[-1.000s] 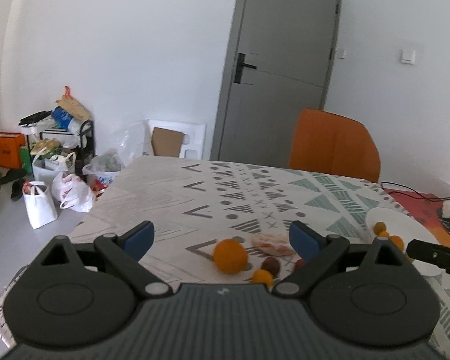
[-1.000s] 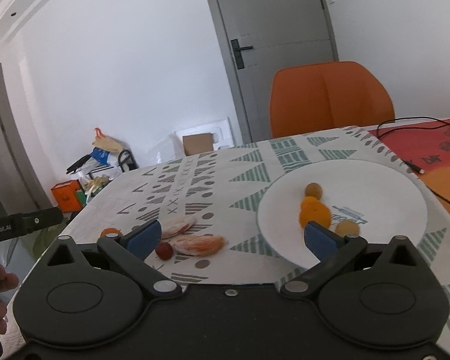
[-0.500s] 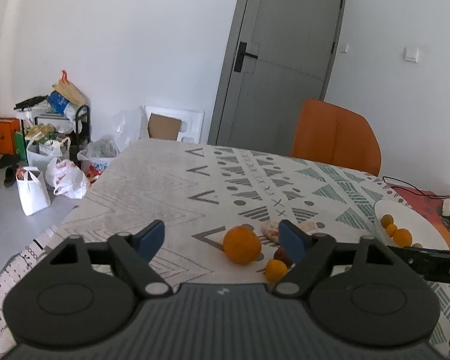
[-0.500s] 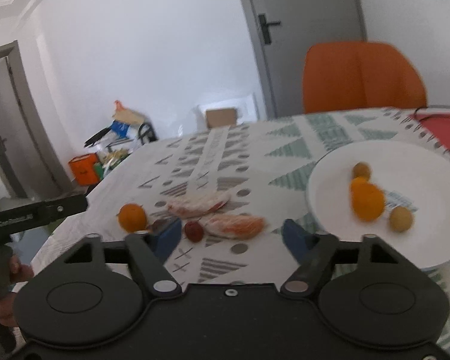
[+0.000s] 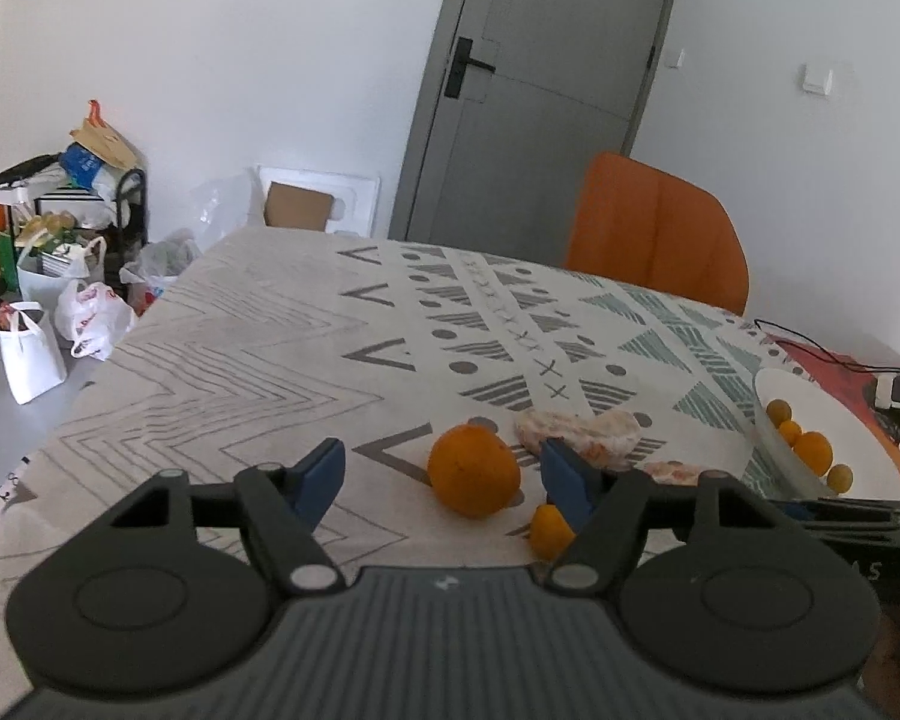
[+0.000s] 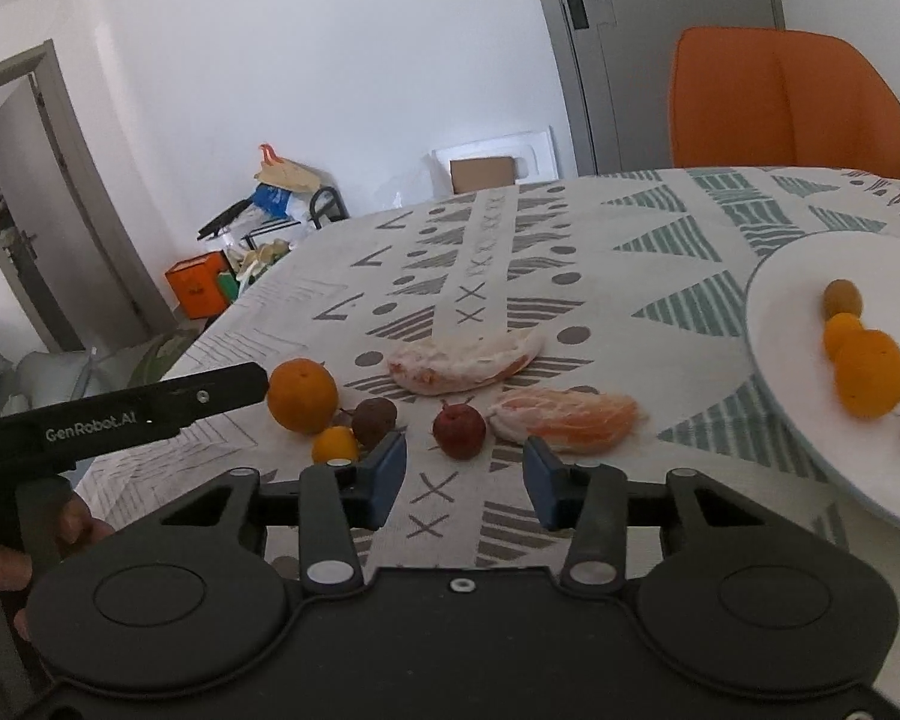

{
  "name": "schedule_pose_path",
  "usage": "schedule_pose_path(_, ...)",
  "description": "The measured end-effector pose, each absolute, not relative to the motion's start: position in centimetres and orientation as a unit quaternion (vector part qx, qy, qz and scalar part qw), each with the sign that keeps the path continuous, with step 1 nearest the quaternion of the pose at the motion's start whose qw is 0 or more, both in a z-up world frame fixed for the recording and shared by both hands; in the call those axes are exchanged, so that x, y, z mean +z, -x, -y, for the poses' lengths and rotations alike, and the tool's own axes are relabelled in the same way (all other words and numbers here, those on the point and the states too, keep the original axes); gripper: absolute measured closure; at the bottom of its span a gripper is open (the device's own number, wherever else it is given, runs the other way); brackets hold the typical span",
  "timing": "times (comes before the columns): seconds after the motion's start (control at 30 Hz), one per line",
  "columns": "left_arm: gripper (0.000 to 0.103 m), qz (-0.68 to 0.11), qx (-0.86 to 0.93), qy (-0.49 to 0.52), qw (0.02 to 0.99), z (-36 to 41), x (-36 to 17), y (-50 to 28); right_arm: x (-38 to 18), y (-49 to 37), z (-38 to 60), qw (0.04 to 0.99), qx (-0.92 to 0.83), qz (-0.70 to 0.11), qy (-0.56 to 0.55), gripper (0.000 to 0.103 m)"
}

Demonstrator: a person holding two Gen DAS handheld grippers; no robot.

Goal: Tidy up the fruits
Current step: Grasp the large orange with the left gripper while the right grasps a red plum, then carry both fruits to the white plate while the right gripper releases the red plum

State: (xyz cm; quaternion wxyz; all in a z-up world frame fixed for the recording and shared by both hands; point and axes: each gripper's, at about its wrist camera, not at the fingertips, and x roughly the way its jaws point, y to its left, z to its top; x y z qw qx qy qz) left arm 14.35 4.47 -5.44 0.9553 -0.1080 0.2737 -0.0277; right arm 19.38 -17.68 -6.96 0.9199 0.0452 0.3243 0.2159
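A large orange lies on the patterned tablecloth with a small orange fruit, a brown fruit, a red fruit and two peeled pomelo pieces. A white plate at the right holds several orange and yellow fruits. My left gripper is open, just before the large orange. My right gripper is open, just before the red fruit. Both are empty.
An orange chair stands behind the table by a grey door. Bags and a rack sit on the floor at the left. Cables lie at the table's far right. The left gripper's body reaches in beside the large orange.
Both grippers have moved closer to the loose fruits. The right gripper swung left from the plate toward the red fruit, and its jaws have narrowed. The left jaws narrowed too.
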Motion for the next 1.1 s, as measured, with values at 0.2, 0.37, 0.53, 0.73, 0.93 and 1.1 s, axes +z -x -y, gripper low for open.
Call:
schedule_pose_path(0.2, 0.034, -0.293, -0.043, 0.112, 0.949, -4.4, -6.5, -15.8, -7.7, -20.6, 16.8, 0.917, 0.213, -0.336, -0.042, 0.061)
schedule_pose_path(0.37, 0.04, -0.308, -0.048, 0.114, 0.943, -4.2, -7.3, -17.1, -8.0, -21.4, 15.7, 0.919, 0.211, -0.332, -0.034, 0.064)
schedule_pose_path(0.53, 0.064, -0.315, -0.066, 0.136, 0.937, -4.5, -7.3, -17.5, -8.0, -21.2, 15.3, 0.918, 0.214, -0.332, -0.021, 0.082)
schedule_pose_path(0.73, 0.064, -0.312, -0.057, 0.127, 0.94, -4.1, -6.6, -16.9, -6.9, -20.3, 15.8, 0.924, 0.215, -0.316, -0.023, 0.082)
schedule_pose_path(0.93, 0.065, -0.29, -0.057, 0.115, 0.949, -3.4, -4.9, -15.9, -5.7, -18.9, 17.4, 0.932, 0.206, -0.295, -0.034, 0.082)
schedule_pose_path(1.1, 0.065, -0.275, -0.069, 0.104, 0.953, -1.9, -3.7, -15.1, -4.8, -18.0, 19.4, 0.94, 0.192, -0.279, -0.045, 0.082)
